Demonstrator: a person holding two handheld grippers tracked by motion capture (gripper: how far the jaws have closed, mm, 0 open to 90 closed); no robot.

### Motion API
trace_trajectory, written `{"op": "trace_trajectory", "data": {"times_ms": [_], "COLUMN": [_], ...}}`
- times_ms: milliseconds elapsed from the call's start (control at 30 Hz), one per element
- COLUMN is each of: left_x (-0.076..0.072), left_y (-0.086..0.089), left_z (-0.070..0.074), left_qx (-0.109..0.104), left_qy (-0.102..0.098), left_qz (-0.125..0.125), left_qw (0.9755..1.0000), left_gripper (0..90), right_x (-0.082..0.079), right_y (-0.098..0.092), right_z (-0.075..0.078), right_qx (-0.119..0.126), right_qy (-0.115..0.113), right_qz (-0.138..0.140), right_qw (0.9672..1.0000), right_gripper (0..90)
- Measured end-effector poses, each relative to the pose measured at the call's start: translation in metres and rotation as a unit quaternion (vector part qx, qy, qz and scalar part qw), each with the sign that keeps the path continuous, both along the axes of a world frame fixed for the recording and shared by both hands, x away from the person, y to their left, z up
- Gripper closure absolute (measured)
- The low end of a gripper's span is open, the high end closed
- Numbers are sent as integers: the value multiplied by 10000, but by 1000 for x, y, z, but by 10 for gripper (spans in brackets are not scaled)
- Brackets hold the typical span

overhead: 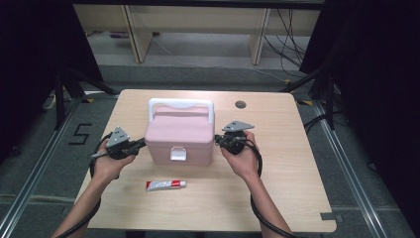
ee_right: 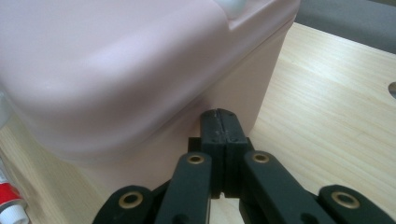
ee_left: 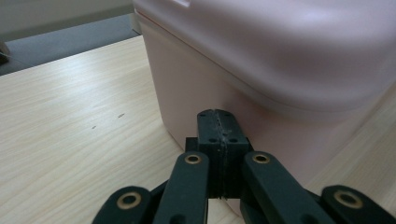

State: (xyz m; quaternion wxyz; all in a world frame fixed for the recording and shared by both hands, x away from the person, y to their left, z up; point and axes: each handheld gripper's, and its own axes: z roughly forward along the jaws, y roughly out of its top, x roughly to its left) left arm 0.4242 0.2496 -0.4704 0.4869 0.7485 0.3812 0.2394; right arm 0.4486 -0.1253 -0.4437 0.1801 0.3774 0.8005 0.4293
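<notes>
Wooden table (overhead: pixel 297 163) bears pink box (overhead: pixel 181 136); both grippers pressed closed, empty.

— What's in front of the left gripper (ee_left: pixel 218 122)?

— A pink box (ee_left: pixel 261 60), very close. Its rounded lid overhangs the lower body, and the jaws point at the side wall just under that lip.

— Are the jaws apart?

— No, pressed flat together with nothing between them. Their tips sit right at the box wall; real contact is hard to judge.

— And underneath?

— A pale wooden table (ee_left: pixel 70 126) with a few small dark specks, and grey floor (ee_left: pixel 65 35) past its far edge.
</notes>
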Motion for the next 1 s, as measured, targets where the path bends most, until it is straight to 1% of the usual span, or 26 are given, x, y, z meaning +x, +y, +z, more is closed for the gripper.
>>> {"op": "trace_trajectory", "data": {"times_ms": [67, 100, 133, 167, 200, 233, 267, 300, 367, 400, 467, 567, 600, 633, 667, 700, 733, 767, 800, 833, 900, 933, 967, 1000], "left_x": [0, 0, 0, 0, 0, 0, 0, 0, -1, -1, -2, -2, -2, -2, -2, -4, -4, -5, -7, -8, -8, -8, -9, -8], "left_y": [2, 4, 4, 5, 6, 6, 7, 7, 7, 7, 7, 7, 8, 10, 11, 15, 19, 22, 27, 30, 35, 37, 38, 39], "left_z": [0, 1, 0, 0, 0, 0, 0, 0, 0, 0, 0, -1, -1, -1, 0, 2, 3, 4, 8, 10, 15, 17, 20, 23], "left_qx": [14, 59, 47, 30, 52, 71, 79, 92, 113, 141, 145, 91, 121, 125, 117, 76, -17, -76, -148, -268, -493, -612, -687, -882], "left_qy": [-8, -2, -4, -12, -10, -14, -15, -17, -16, -20, -24, -27, -39, -66, -68, -90, -118, -130, -137, -147, -148, -164, -152, -154], "left_qz": [14, 24, 41, 56, 75, 82, 89, 87, 82, 77, 74, 68, 104, 133, 144, 271, 366, 413, 495, 573, 639, 688, 731, 792], "left_qw": [10000, 10000, 10000, 10000, 10000, 9999, 9999, 9999, 9999, 9999, 9999, 9999, 9999, 9998, 9998, 9996, 9993, 9990, 9986, 9979, 9966, 9956, 9948, 9928], "left_gripper": [897, 897, 896, 896, 896, 896, 897, 896, 897, 896, 896, 893, 877, 793, 793, 749, 659, 659, 626, 592, 537, 496, 496, 476], "right_x": [0, 1, 2, 2, 2, 3, 3, 2, 1, 1, 0, 1, 1, 0, 0, -2, -8, -8, -10, -13, -20, -25, -25, -25], "right_y": [1, 4, 5, 7, 7, 7, 7, 8, 9, 9, 9, 9, 8, 6, 6, 4, 0, 0, -3, -8, -14, -23, -23, -26], "right_z": [0, 0, 0, -1, -1, 0, 0, 0, 0, 0, -1, -1, -1, 2, 2, 4, 7, 7, 8, 8, 7, 5, 5, 3], "right_qx": [-12, -3, -30, 73, 73, -25, -76, 1, -31, 30, 59, 65, 42, 13, 13, -37, -50, -50, -101, -228, -184, -158, -158, -156], "right_qy": [7, 19, -46, 30, 30, -37, -107, -2, -8, 28, 17, 9, -17, -160, -160, -176, -133, -133, -119, -204, 27, 95, 95, 59], "right_qz": [-12, 48, 81, 66, 66, 120, 91, 70, 63, 57, 40, 83, 108, 107, 107, 142, 102, 102, 151, 140, 72, 42, 42, 108], "right_qw": [10000, 10000, 10000, 9999, 9999, 9999, 9999, 10000, 10000, 10000, 10000, 9999, 9999, 9998, 9998, 9997, 9998, 9998, 9998, 9994, 9998, 9998, 9998, 9998], "right_gripper": [900, 900, 900, 900, 900, 900, 900, 900, 900, 900, 900, 900, 900, 895, 895, 870, 814, 814, 794, 767, 730, 713, 701, 693]}}
